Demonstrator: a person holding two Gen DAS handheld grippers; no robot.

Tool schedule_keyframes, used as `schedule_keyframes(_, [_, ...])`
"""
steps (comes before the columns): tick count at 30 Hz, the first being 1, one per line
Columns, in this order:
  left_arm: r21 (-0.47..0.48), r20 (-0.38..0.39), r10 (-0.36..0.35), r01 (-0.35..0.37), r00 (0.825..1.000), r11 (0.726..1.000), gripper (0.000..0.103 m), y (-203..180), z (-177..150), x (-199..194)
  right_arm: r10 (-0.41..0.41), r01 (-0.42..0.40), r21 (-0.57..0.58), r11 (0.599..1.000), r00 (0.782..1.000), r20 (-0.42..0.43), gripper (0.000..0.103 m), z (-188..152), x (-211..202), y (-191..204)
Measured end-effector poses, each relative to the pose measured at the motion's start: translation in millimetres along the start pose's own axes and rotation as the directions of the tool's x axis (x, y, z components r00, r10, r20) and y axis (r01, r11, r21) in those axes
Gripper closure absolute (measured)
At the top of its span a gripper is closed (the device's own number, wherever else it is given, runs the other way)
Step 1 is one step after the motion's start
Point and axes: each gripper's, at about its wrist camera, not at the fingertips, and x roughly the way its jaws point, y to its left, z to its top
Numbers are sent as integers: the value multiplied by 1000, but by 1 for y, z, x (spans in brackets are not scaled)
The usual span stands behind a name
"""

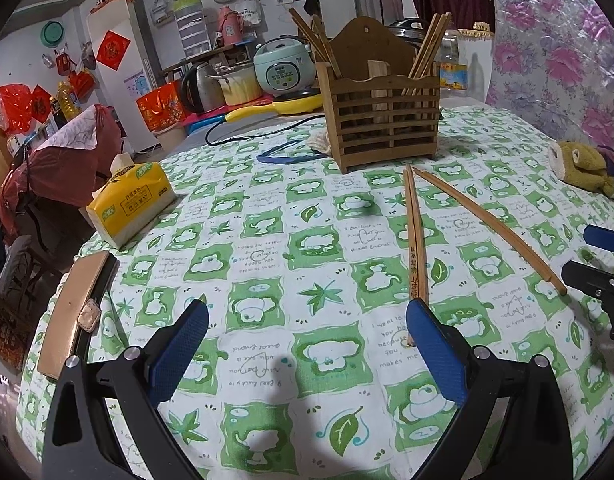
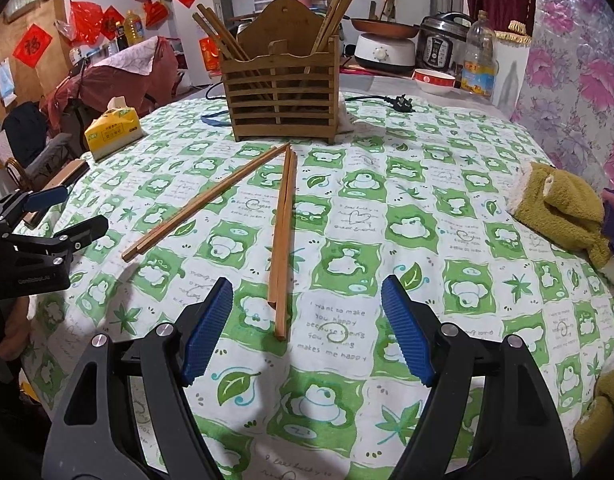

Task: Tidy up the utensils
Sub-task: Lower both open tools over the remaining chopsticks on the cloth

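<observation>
A slatted wooden utensil holder (image 1: 381, 120) (image 2: 281, 92) stands at the far side of the table, with several chopsticks upright in both end compartments. Two pairs of wooden chopsticks lie loose on the green-patterned cloth in front of it. One pair (image 1: 415, 248) (image 2: 207, 204) ends beside the right finger of my left gripper (image 1: 307, 344), which is open and holds nothing. The other pair (image 1: 491, 228) (image 2: 283, 240) points at my right gripper (image 2: 307, 308). Its near end lies on the cloth between the open jaws, and neither pad touches it. Each gripper shows at the edge of the other's view: right gripper (image 1: 599, 256), left gripper (image 2: 73, 212).
A yellow tissue pack (image 1: 131, 204) (image 2: 113, 132) and a tan wallet-like case (image 1: 77, 312) lie at the table's left edge. An olive towel (image 2: 563, 208) lies at the right, and a black plug (image 2: 401, 104) and a blue band (image 1: 287, 156) lie by the holder. Cookers, a bowl and an oil bottle stand behind it.
</observation>
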Motion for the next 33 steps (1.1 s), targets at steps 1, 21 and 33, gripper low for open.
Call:
schedule_keyframes(1, [5, -7, -9, 9, 1000, 1000, 6, 0, -1, 0, -6, 6, -4, 1000, 1000, 1, 28, 0, 0, 1])
schedule_keyframes(21, [52, -210, -128, 142, 969, 989, 6, -7, -4, 37, 54, -55, 13, 998, 997, 57, 25, -2, -10, -3])
schedule_keyframes(33, [-197, -215, -171, 129, 962, 972, 6, 40, 1, 47, 8, -8, -10, 1000, 999, 35, 26, -8, -15, -1])
